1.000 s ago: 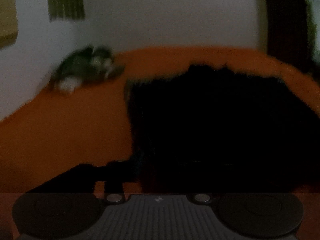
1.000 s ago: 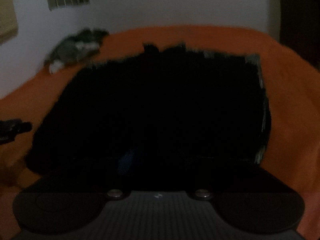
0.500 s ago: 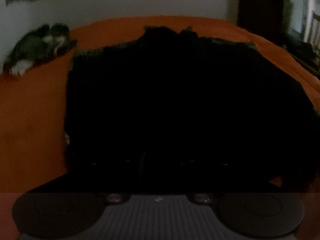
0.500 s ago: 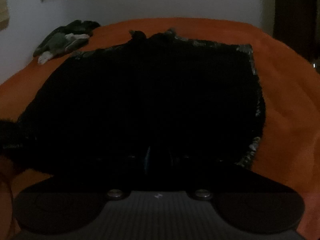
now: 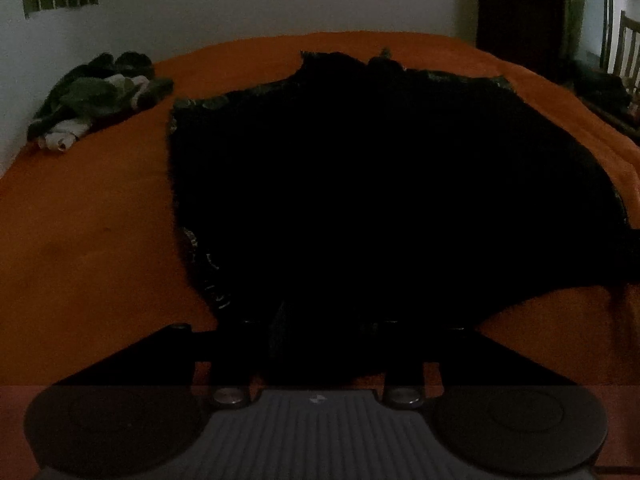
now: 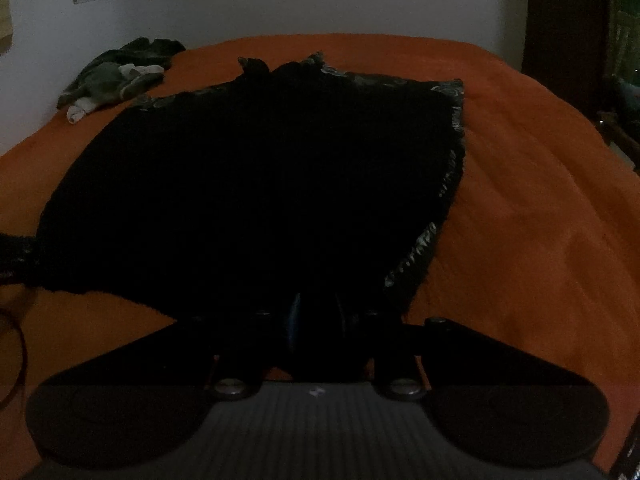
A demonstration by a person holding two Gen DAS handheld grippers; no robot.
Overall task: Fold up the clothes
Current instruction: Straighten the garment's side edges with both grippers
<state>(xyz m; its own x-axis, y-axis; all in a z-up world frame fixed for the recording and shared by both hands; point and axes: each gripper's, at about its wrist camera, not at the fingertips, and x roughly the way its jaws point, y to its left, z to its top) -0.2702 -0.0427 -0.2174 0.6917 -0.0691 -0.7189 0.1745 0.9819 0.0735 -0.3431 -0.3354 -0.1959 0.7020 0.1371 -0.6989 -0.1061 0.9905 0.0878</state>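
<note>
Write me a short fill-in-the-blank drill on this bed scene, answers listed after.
1. The black garment lies spread on a bed cover coloured ____.
2. The small grey-green pile of clothes lies near the ____ wall.
3. The garment's patterned trim shows along its ____ edge in the right wrist view.

Answers: orange; white; right

Both wrist cameras look down and forward from low, close over the near hem, sharing the black garment (image 5: 380, 184) (image 6: 260, 184) and orange bed (image 5: 80, 240) (image 6: 540, 220).
</note>
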